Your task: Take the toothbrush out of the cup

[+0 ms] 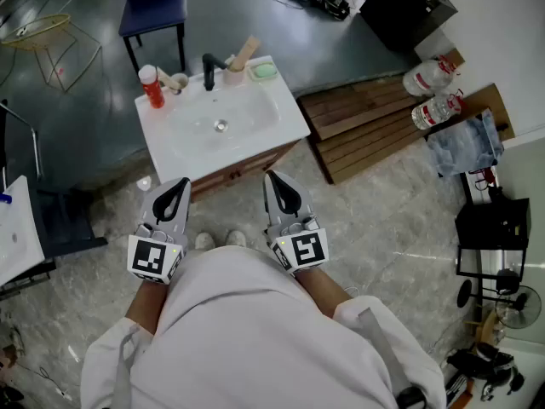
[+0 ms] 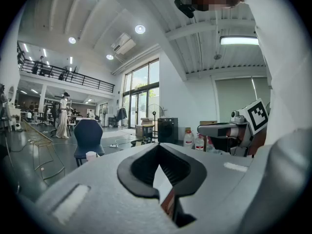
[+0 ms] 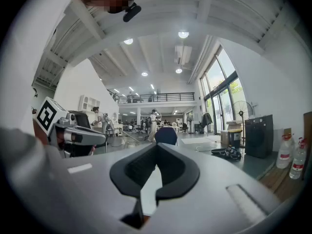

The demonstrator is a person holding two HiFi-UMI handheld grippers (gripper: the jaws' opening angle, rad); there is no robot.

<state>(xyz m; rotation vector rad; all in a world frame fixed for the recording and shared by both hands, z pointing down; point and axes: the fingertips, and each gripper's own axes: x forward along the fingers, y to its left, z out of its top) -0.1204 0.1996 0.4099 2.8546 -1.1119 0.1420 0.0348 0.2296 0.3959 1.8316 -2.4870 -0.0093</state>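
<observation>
Evidently, no step was complete: I had left gripper (image 1: 180,183) and right gripper (image 1: 272,178) fully closed, empty. The toothbrush (image 1: 247,52) stood in the cup (image 1: 233,77) at 12 o'clock on the sink (image 1: 196,128); reach and grasp remained.

An open studio hall: mezzanine railing (image 2: 63,77), tall windows (image 2: 144,89), freestanding washbasin (image 1: 289,122).

Sink top (image 1: 255,126) looked like glossy white ceramic, with a matt black tap (image 1: 209,72) on it and a wood-fronted cabinet (image 1: 247,167) below. The slatted boards (image 1: 366,126) nearby were bare wood. The floor (image 1: 383,220) was shiny stone-look tile. The left gripper (image 1: 176,187) and right gripper (image 1: 274,181) had smooth matt grey plastic shells and ribbed black rubbery pads (image 2: 172,168). The water bottles (image 1: 430,77) were clear plastic, and the chair (image 1: 153,11) was blue cloth.
</observation>
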